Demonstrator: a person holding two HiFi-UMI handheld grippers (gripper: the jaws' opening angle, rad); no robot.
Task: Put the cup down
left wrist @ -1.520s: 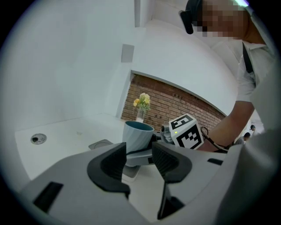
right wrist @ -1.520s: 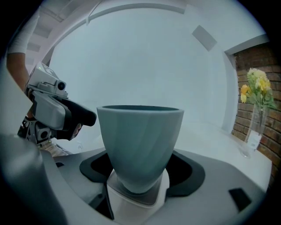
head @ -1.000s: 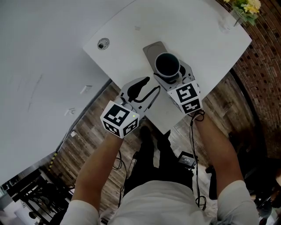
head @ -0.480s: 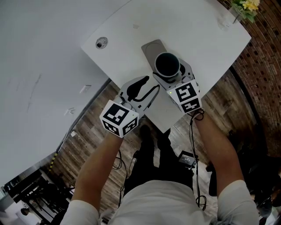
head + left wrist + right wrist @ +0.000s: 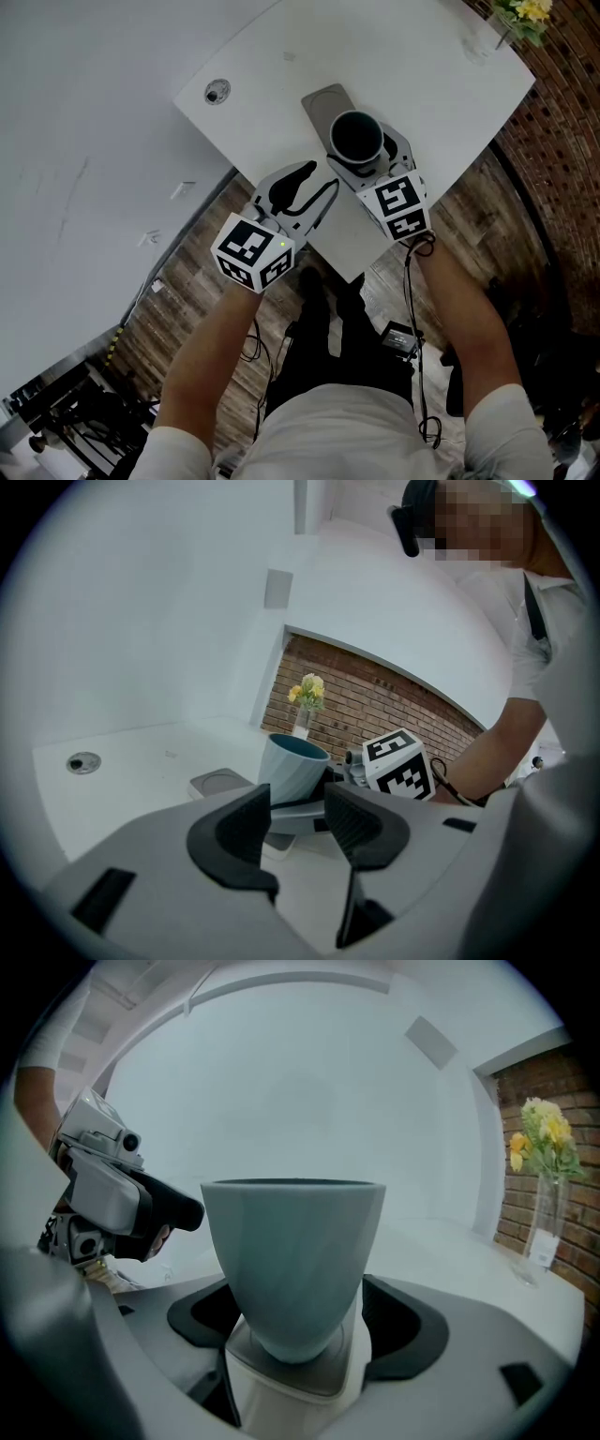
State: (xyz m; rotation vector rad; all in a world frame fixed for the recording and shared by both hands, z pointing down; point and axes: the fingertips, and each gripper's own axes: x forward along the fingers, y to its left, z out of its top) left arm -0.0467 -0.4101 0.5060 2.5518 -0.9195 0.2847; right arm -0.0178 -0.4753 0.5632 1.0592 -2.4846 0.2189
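Observation:
A pale blue cup (image 5: 356, 136) stands upright on the near end of a grey pad (image 5: 321, 101) with white sides, on the white table (image 5: 431, 66). My right gripper (image 5: 364, 157) reaches in from the table's near edge and is shut on the cup's lower part. In the right gripper view the cup (image 5: 292, 1260) fills the space between the two dark jaws, its base on the pad (image 5: 291, 1372). My left gripper (image 5: 305, 189) hangs at the near edge, left of the cup, open by a narrow gap and holding nothing. In the left gripper view, the cup (image 5: 291, 766) shows beyond that gap.
A glass vase of yellow flowers (image 5: 520, 19) stands at the table's far right corner. A round metal grommet (image 5: 217, 92) sits at the left corner. The table's near edge (image 5: 352, 277) runs close below both grippers, with wood floor beyond it. A brick wall lies right.

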